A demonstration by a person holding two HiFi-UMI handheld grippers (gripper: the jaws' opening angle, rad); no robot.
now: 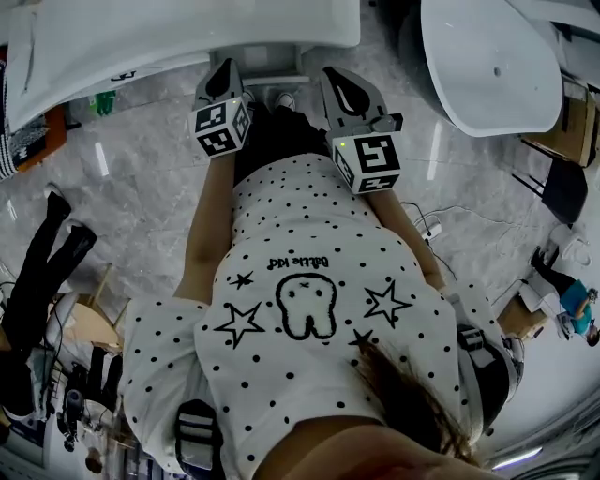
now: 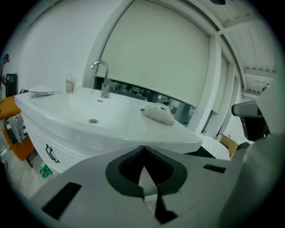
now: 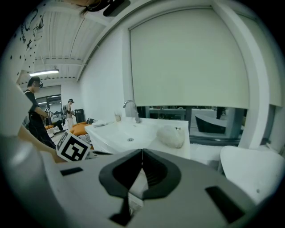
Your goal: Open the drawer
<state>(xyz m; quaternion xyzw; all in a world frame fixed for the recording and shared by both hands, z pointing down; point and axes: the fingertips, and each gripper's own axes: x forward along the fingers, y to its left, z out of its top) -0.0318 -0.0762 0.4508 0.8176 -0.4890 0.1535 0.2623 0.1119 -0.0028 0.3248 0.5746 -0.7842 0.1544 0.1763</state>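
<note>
A white vanity (image 2: pixel 111 129) with a sink basin, a chrome faucet (image 2: pixel 103 80) and a folded white cloth (image 2: pixel 159 113) stands ahead of me. Its curved drawer front (image 2: pixel 67 153) carries a black handle (image 2: pixel 52 153) and looks closed. My left gripper (image 2: pixel 143 149) is shut on nothing and is held apart from the vanity, level with the countertop. My right gripper (image 3: pixel 142 153) is also shut and empty, beside the left one, whose marker cube (image 3: pixel 73 147) shows at its left. In the head view both grippers (image 1: pixel 225 70) (image 1: pixel 339 80) point at the vanity top (image 1: pixel 187 28).
A small cup (image 2: pixel 69 83) and a dish stand at the counter's far left. An orange seat (image 2: pixel 18 133) and a green object (image 2: pixel 44 170) sit beside the cabinet on the floor. A white tub (image 1: pixel 487 66) stands to the right. People (image 3: pixel 35 111) stand in the background.
</note>
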